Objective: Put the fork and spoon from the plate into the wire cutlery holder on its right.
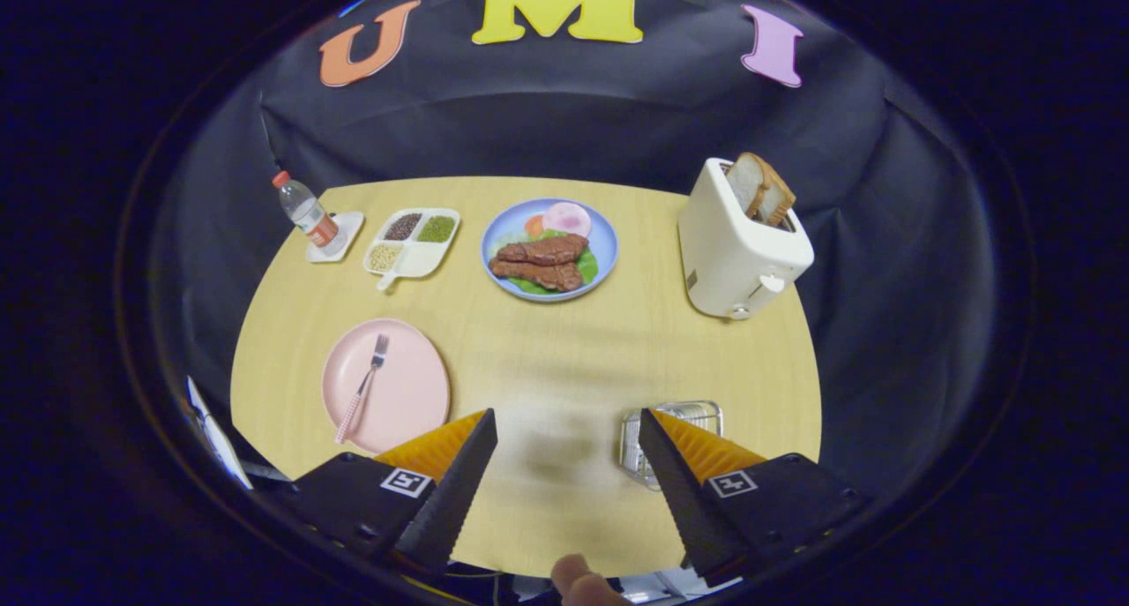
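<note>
A pink plate (pixel 410 394) lies on the wooden table ahead and to the left of my fingers. On it rests a fork (pixel 363 385) with a pink handle, tines pointing away from me. I cannot make out a spoon on the plate. The wire cutlery holder (pixel 642 430) stands to the plate's right, partly hidden behind my right finger. My gripper (pixel 564 430) hovers above the table's near side between plate and holder. It is open, with nothing between its fingers.
Farther back stand a blue plate of meat and greens (pixel 549 250), a white toaster with bread (pixel 739 246), a divided white dish of beans (pixel 412 240) and a water bottle (pixel 304 211) on a small white tray. A fingertip (pixel 575 579) shows at the near edge.
</note>
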`<move>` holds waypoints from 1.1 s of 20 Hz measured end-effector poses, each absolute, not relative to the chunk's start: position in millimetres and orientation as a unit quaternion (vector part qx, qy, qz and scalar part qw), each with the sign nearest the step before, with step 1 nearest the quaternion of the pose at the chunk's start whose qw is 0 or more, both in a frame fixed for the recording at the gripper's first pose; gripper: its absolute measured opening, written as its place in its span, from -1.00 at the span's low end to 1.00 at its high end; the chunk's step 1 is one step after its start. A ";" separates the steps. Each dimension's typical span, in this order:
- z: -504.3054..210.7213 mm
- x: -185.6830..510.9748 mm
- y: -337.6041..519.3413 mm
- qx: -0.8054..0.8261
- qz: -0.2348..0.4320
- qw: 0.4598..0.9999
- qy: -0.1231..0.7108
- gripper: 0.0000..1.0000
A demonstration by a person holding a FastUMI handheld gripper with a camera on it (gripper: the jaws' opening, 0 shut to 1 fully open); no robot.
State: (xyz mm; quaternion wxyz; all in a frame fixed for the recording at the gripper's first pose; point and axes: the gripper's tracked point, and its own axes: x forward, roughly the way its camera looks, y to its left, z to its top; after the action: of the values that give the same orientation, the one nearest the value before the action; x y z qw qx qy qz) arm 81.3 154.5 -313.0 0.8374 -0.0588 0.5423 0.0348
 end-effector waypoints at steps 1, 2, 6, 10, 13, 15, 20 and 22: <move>-315.2 77.9 164.6 -0.050 0.037 0.837 0.544 0.95; -319.4 75.2 173.0 -0.044 0.040 0.836 0.546 0.95; -337.7 70.5 206.3 -0.039 0.043 0.836 0.546 0.94; -355.3 64.5 252.3 -0.019 0.049 0.844 0.534 0.93; -373.6 57.5 286.2 -0.012 0.053 0.847 0.529 0.92; -388.1 50.5 314.6 0.003 0.061 0.844 0.533 0.93; -413.9 42.0 369.9 0.023 0.063 0.856 0.513 0.94; -427.5 38.6 385.8 0.017 0.060 0.853 0.517 0.95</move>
State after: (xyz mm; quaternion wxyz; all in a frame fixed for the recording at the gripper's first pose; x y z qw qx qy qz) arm 38.6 385.8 -427.5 0.8534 0.0166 0.5175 0.0603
